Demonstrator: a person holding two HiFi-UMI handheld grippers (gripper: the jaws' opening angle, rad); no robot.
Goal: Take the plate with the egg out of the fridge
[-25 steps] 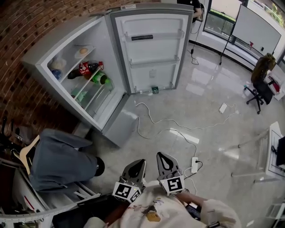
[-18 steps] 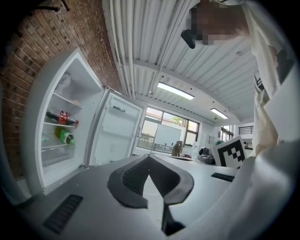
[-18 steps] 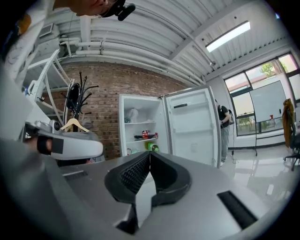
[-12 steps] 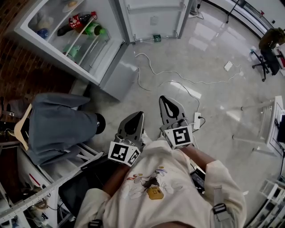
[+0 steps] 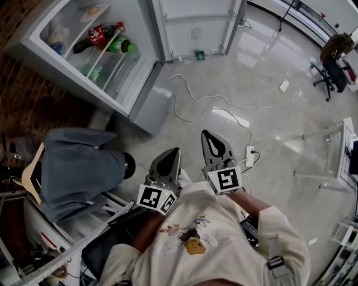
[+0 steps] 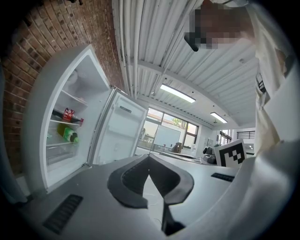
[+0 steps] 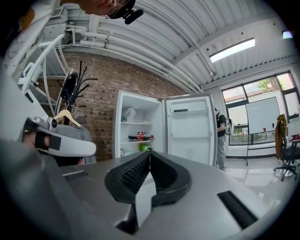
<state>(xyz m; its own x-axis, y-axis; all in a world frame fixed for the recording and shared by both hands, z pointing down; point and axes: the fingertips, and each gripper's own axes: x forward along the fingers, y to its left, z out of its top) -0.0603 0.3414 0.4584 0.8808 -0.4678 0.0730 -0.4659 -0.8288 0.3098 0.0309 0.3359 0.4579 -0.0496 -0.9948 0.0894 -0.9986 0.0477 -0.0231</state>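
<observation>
The fridge (image 5: pixel 84 84) stands open at the head view's top left, across the floor from me. On its top shelf lies the plate with the egg (image 5: pixel 91 11). One shelf below lie a cola bottle (image 5: pixel 100 34) and a green bottle (image 5: pixel 123 44), which both gripper views also show. My left gripper (image 5: pixel 177 150) and right gripper (image 5: pixel 205 133) are held side by side close to my chest, pointing towards the fridge and far from it. Both are shut with nothing between their jaws, as seen in the left gripper (image 6: pixel 149 156) view and the right gripper (image 7: pixel 150 153) view.
The open fridge door (image 5: pixel 196 22) swings out to the right. White cables (image 5: pixel 224 106) and a power strip (image 5: pixel 249 153) lie on the glossy floor. A grey jacket on a hanger (image 5: pixel 78 173) hangs over a white rack at left. A person (image 7: pixel 220 136) stands beyond the door.
The head view has tipped downward, so the fridge has slid to the top edge and more of my shirt shows. Both grippers stay shut and together.
</observation>
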